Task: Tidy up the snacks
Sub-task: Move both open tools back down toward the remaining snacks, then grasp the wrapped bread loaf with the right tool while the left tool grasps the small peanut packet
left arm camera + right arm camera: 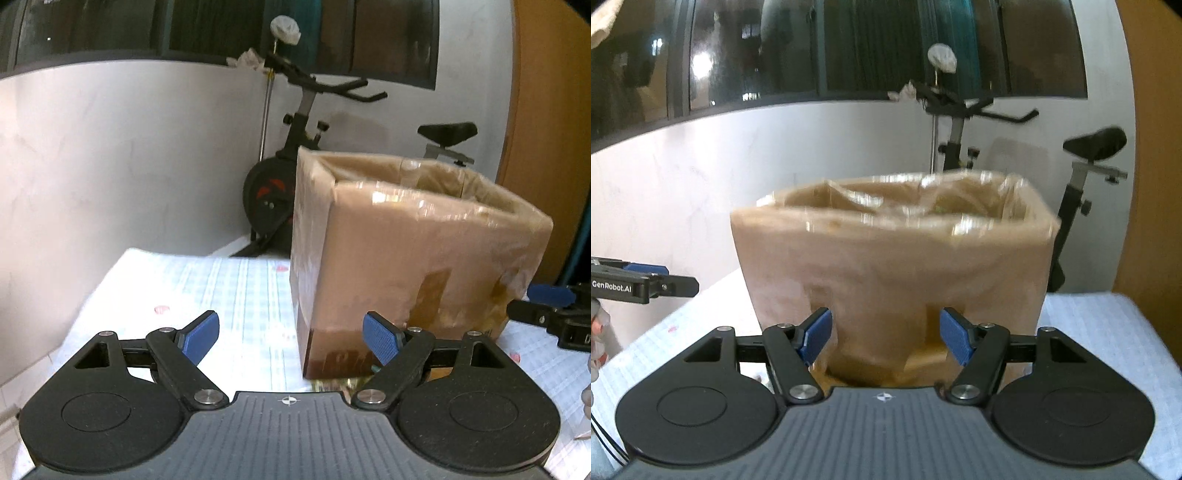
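A tall cardboard box (417,258) with an open top, wrapped in shiny clear tape, stands on the table. My left gripper (291,341) is open and low over the cloth, with the box's near corner just beyond its right pad (380,341). A bit of yellow wrapper (332,384) shows at the box's foot. In the right wrist view the box (894,258) fills the middle. My right gripper (884,339) faces its front wall with the jaws apart and nothing pressed between the pads. Each gripper shows at the other view's edge: the right gripper (532,302), the left gripper (676,278).
A white checked cloth (221,288) covers the table, which ends at the far side. Behind it stand an exercise bike (280,192) and a white wall. A wooden panel (546,110) rises at the right. A hand (598,332) shows at the left edge.
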